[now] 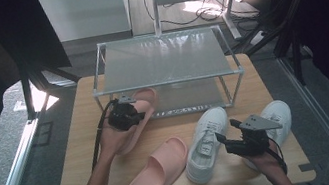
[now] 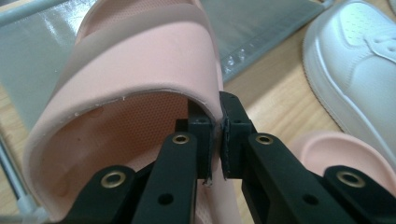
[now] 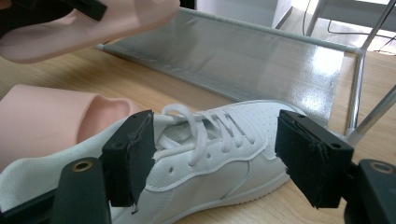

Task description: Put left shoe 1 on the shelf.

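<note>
Left tool (image 1: 131, 109), left of centre in the high view, is clamped on the strap edge of a pink slide (image 1: 137, 117), jaws nearly together w/ only the thin strap between them; in the left tool's own view the slide (image 2: 140, 84) takes up the upper left, strap arching over the jaws. The slide's toe is at the lower shelf of a small metal shoe rack (image 1: 165, 59), top centre of the wooden surface (image 1: 263, 86). Its twin, a second pink slide (image 1: 158, 172), lies flat at lower centre. Right tool (image 1: 222, 138), lower right, stands wide open around the laces & tongue of a white sneaker (image 3: 210, 154), pads apart from its sides. Another white sneaker (image 1: 278, 116) sits just behind the right hand
</note>
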Available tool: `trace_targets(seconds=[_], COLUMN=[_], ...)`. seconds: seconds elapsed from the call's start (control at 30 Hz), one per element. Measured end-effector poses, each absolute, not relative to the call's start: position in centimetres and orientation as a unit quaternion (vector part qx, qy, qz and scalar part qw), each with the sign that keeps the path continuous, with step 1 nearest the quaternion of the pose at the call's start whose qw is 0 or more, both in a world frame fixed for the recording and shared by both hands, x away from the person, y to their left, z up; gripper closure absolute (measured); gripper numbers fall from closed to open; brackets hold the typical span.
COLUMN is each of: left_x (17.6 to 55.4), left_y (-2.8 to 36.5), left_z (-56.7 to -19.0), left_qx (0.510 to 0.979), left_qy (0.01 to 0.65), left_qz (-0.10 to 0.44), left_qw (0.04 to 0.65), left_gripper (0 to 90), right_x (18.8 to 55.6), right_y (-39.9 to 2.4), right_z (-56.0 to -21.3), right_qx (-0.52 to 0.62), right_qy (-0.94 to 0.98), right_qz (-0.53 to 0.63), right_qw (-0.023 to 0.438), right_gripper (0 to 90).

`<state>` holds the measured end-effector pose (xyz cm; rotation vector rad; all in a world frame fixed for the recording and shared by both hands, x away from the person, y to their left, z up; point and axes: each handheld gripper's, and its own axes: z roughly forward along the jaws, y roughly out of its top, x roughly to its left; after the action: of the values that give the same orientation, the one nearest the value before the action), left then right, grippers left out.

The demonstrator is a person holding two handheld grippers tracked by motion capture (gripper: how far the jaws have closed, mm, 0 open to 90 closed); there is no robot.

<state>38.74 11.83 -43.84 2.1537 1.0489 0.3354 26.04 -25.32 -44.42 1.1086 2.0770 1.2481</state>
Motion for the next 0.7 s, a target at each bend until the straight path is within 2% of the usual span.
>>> trace_targets(seconds=[0.7], left_x=[41.4], left_y=[8.0], left_z=[-47.6], left_qx=[0.835], left_qy=[0.401], left_qz=[0.159], left_qw=[0.34], left_gripper=[85.0], right_x=[26.1], right_y=[-25.5], right_z=[-44.6], right_qx=[0.408], right_qy=[0.757], right_qz=[0.452], right_qw=[0.237], right_gripper=[29.1])
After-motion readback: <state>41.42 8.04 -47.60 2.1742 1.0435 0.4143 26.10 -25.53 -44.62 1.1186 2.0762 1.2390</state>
